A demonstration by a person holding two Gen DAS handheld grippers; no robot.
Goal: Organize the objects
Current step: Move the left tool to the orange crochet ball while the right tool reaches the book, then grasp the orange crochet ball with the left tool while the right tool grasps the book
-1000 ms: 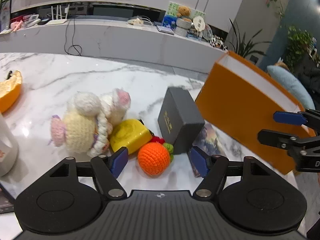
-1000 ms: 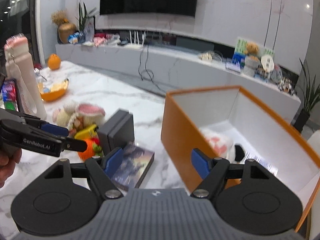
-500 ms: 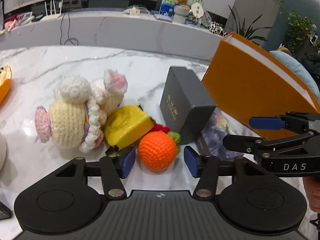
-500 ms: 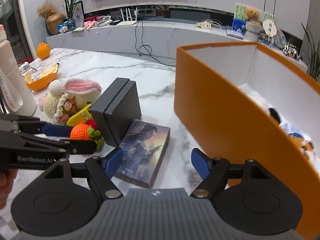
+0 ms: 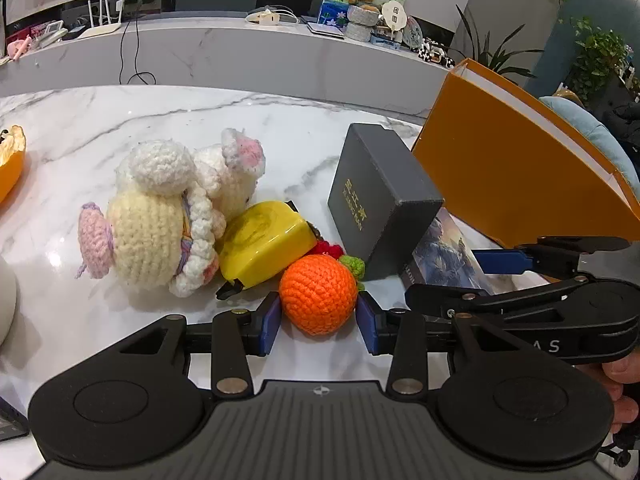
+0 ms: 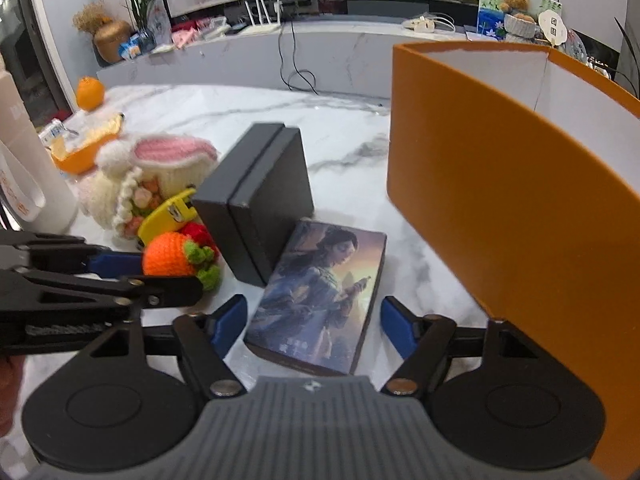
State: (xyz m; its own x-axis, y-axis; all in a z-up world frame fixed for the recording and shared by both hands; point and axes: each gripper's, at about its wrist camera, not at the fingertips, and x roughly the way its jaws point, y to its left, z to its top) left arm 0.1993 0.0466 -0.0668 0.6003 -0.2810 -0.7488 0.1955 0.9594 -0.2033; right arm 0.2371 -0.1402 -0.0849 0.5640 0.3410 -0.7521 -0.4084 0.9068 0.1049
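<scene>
Since a second ago the left gripper (image 5: 319,322) has narrowed from a wide spread to a tight bracket around the crocheted orange (image 5: 318,294), and its jaws are closing now, the blue pads (image 5: 269,323) touching or all but touching the ball's two sides while it rests on the marble surface (image 5: 168,120); over the same second the right gripper (image 6: 313,322) has sunk from beside the orange box (image 6: 512,200) to low over the picture-covered case (image 6: 320,296). That case lies flat between the right gripper's closing jaws, with a clear gap on either side, so nothing is grasped there. The crocheted orange sits just in front of a yellow tape measure (image 5: 264,246), with red and green crochet bits at its far side, and near the foot of a dark grey box (image 5: 380,200) that stands on edge. A cream and pink crocheted bunny (image 5: 172,216) lies touching the tape measure. The picture-covered case sits between the grey box and the orange box, which stands at the right edge of the surface. A person's fingers (image 5: 620,388) show behind the right gripper in the left wrist view
</scene>
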